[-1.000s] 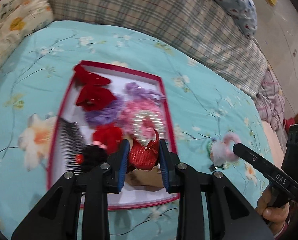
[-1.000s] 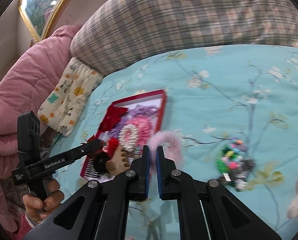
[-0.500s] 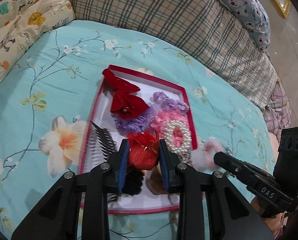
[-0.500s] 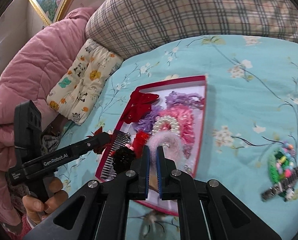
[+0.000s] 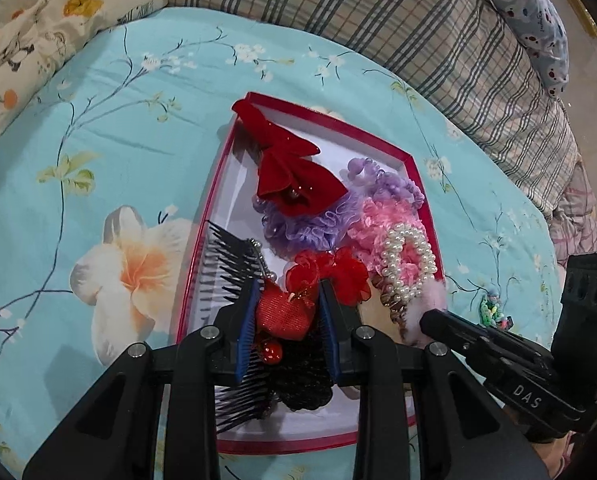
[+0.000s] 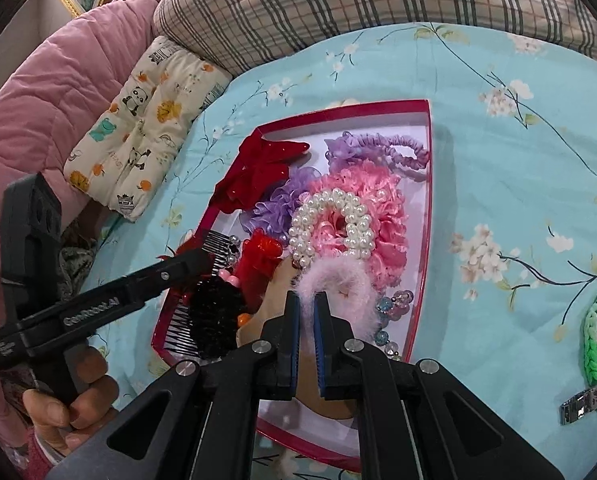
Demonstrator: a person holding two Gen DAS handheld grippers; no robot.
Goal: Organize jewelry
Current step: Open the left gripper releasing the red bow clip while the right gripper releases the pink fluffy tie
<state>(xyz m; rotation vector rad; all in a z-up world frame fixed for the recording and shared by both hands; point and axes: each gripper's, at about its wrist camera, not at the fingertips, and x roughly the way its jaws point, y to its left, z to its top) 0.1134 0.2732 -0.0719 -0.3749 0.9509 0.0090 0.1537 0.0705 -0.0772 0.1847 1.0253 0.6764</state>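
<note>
The left gripper (image 5: 286,312) clamps a red clip (image 5: 284,316) low over the box (image 5: 378,130), above a black comb (image 5: 228,264). The right gripper (image 6: 306,320) pinches a pink fluffy band (image 6: 334,276) beside the pearl band (image 6: 330,224), over the box's near end.

A bed (image 5: 110,128) under a turquoise floral sheet carries a red-rimmed tray (image 6: 429,184) of hair accessories, a green beaded hair clip (image 6: 596,344) well apart, and a panda-print cushion (image 6: 138,128) beside a plaid pillow (image 6: 338,0).
</note>
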